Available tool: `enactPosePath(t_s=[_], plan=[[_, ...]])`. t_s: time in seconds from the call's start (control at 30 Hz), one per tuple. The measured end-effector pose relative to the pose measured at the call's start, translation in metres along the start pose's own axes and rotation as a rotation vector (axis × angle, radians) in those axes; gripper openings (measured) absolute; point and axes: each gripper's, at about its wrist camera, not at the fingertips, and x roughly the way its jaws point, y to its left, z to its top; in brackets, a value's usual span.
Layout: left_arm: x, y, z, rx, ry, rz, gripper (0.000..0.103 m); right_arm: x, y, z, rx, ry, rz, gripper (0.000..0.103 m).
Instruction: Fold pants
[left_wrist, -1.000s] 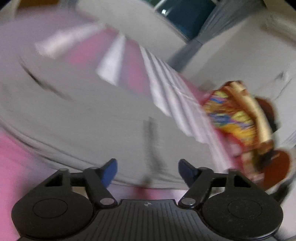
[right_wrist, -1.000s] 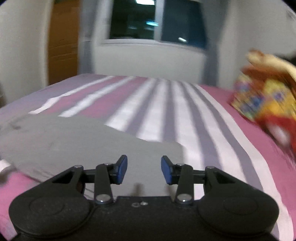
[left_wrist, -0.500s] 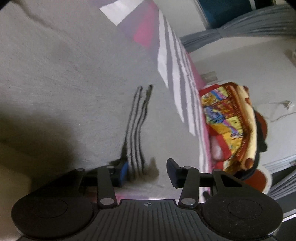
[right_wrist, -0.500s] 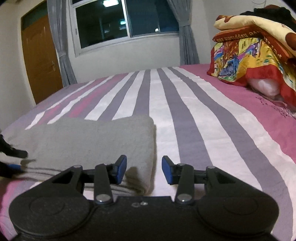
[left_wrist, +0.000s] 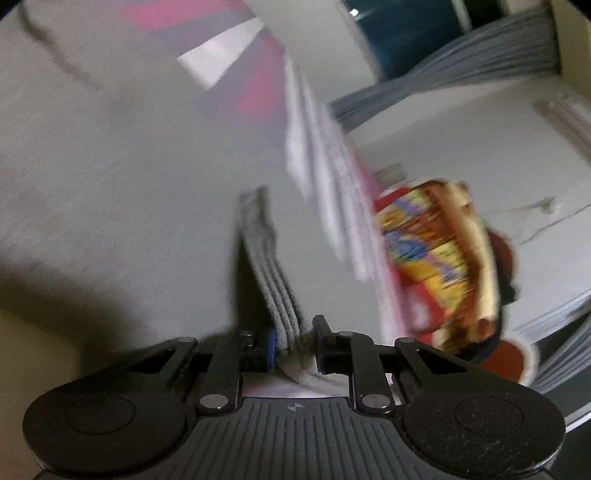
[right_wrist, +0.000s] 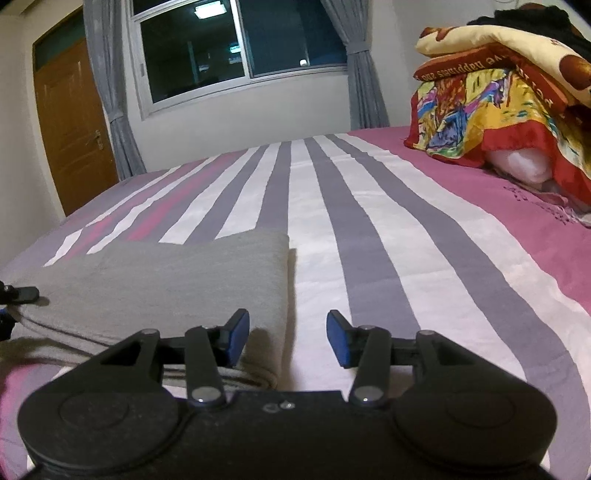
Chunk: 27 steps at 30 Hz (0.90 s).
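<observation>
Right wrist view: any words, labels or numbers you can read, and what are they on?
"happiness": upside down on the dark red band of the folded blanket; the words either side of it are too small and distorted to read.
Embroidery on the pink sheet: too faint to tell if it is text.
Grey pants, door, window: no text visible.

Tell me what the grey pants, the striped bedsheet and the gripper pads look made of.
Grey pants: soft knit, likely fleece or jersey; matte, fuzzy surface, thick rounded folds.
Striped bedsheet: thin woven cloth, probably cotton; flat, matte, finely wrinkled.
Pads: blue, smooth, maybe rubber or plastic; the look leaves it open.
</observation>
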Motion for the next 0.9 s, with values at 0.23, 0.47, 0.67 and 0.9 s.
enactPosePath(t_s=[0.23,0.47,0.67,0.9], plan=[[0.005,0.006,-0.002,0.013,0.003,0.028,0.021,0.020,0.005,-0.004,-0.048,0.121,-0.053,0.053],[0.013,-0.015,0.016,0.125,0.015,0.102,0.026,0.028,-0.004,0.006,-0.014,0.147,-0.028,0.052],[0.032,-0.028,0.044,0.184,0.011,0.176,0.027,0.059,-0.001,0.025,-0.033,0.183,-0.024,0.053],[0.057,-0.025,0.080,0.159,0.003,0.201,0.027,0.109,-0.002,0.056,-0.014,0.217,-0.036,0.057]])
